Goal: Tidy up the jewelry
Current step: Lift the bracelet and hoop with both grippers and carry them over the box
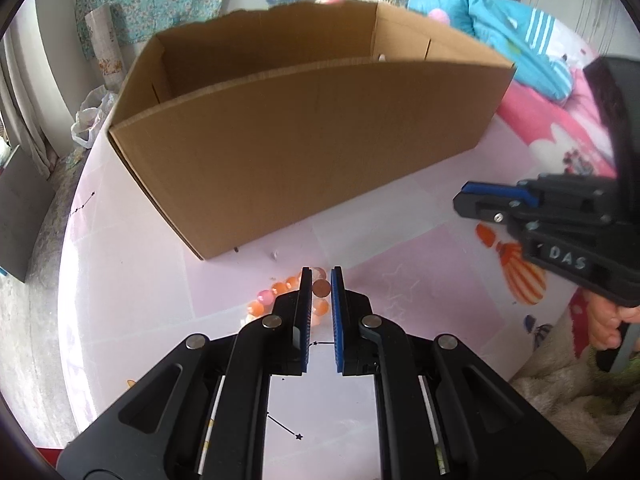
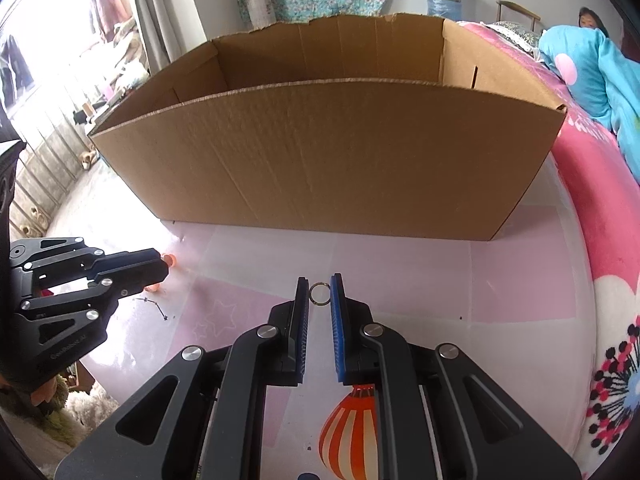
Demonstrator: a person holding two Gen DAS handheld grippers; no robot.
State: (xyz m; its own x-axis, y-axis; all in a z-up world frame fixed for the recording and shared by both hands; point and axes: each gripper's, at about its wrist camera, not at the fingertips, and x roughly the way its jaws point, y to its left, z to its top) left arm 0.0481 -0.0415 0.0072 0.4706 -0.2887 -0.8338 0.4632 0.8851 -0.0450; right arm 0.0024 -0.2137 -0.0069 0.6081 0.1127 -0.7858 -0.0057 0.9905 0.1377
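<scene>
Presently, item one: left tongs (image 1: 321, 276), jaws drawn narrow, nipping a brown bead of the orange beaded bracelet (image 1: 288, 300). The rest of the strand curls off to the left of the tips, lying on or hanging just over the pink worktop (image 1: 160, 280); contact cannot be told.

Item two: right tongs (image 2: 319, 284), jaws likewise narrow, pinching a small metal ring (image 2: 319, 293) edge-on at the very tips, its open face turned to the camera. Whether the ring touches the worktop cannot be told.

Item three: open cardboard box (image 2: 320, 160), standing on the far part of the worktop, directly ahead of both tongs, its long axis running crosswise to the way they point. Near wall tall, top open; its floor is hidden from both views.

Judgement: both pieces lie short of the near wall, so each must rise above that rim before going forward. Ring faces the middle of the box's length, bracelet its left end; neither hand looks clearly nearer.

Beyond: a bed with pink cover (image 2: 592, 216) along the worktop's right edge, blue quilt (image 2: 592, 68) on it.
</scene>
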